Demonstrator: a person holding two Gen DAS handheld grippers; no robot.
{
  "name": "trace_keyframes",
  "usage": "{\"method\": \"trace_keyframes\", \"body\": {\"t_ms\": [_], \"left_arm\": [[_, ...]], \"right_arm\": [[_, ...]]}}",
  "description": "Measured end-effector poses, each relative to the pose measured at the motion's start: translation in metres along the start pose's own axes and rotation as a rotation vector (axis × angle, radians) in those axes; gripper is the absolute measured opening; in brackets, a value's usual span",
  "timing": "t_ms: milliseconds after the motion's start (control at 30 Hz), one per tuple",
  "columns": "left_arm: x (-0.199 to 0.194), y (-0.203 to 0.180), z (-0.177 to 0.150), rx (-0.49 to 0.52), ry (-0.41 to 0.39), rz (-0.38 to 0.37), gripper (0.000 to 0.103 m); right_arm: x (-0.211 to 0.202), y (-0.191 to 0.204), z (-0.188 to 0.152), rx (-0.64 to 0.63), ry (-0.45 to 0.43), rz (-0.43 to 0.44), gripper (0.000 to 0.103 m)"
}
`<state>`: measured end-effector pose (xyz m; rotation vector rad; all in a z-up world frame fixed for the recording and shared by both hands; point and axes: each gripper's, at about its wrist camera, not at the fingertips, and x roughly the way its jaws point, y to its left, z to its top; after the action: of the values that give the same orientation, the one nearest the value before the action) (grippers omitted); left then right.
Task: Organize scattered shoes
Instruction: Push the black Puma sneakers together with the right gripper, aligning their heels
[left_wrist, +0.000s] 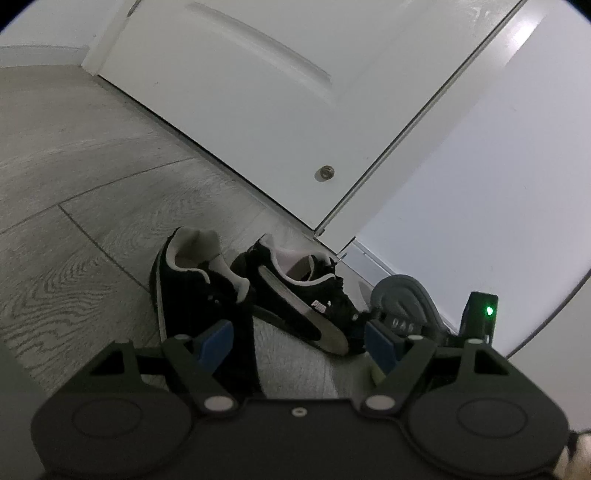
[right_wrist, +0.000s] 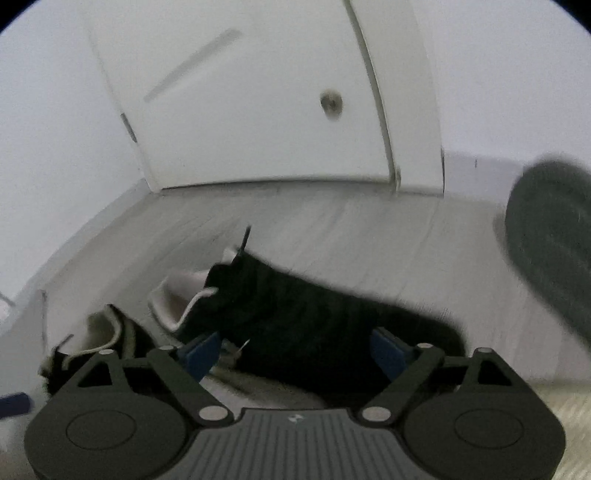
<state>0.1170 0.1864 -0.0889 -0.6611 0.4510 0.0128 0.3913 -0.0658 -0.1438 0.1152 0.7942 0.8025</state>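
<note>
Here the left gripper (left_wrist: 299, 341) hangs low over the grey wood-grain floor (left_wrist: 74, 177), its blue pads spread wide and pressing on nothing. Two black sneakers lie side by side just ahead of it. The left black sneaker (left_wrist: 192, 284) sits a little left of the gap, its heel opening facing away, its body running down behind the left pad. The right black sneaker (left_wrist: 306, 295), with a white side stripe and white lettering, lies across the gap, toe reaching toward the right pad. Both shoes rest on the floor near the bottom edge of the white door (left_wrist: 240, 110), close to the corner where door and wall (left_wrist: 480, 184) meet. Just beyond the right pad a grey shoe (left_wrist: 406, 299) leans by the skirting, beside a small black device with a green light (left_wrist: 482, 314).

In the right wrist view, which is blurred, the right gripper (right_wrist: 295, 349) also stands wide open with nothing clamped. One black sneaker fills the space just ahead of its pads, apparently not pressed by either; the other lies to the lower left, by the wall. The grey shoe shows at the right edge, well apart, sole towards the camera.
</note>
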Motion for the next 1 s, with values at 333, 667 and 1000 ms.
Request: {"method": "trace_keyframes", "body": {"t_ms": [333,667,1000], "left_arm": [[0.0,0.002,0.0,-0.004,-0.001,0.0,0.079],[0.002,0.004,0.002,-0.019,0.0,-0.004,0.079],[-0.006,0.003,0.002,-0.017,-0.029,-0.004,0.079]], "right_arm": [[-0.027,0.035,-0.009,-0.063,-0.008,-0.01,0.085],[-0.001,0.032,-0.002,-0.389,0.071,-0.124,0.095],[-0.039,0.074,-0.057,-0.13,0.117,-0.033,0.095]]}}
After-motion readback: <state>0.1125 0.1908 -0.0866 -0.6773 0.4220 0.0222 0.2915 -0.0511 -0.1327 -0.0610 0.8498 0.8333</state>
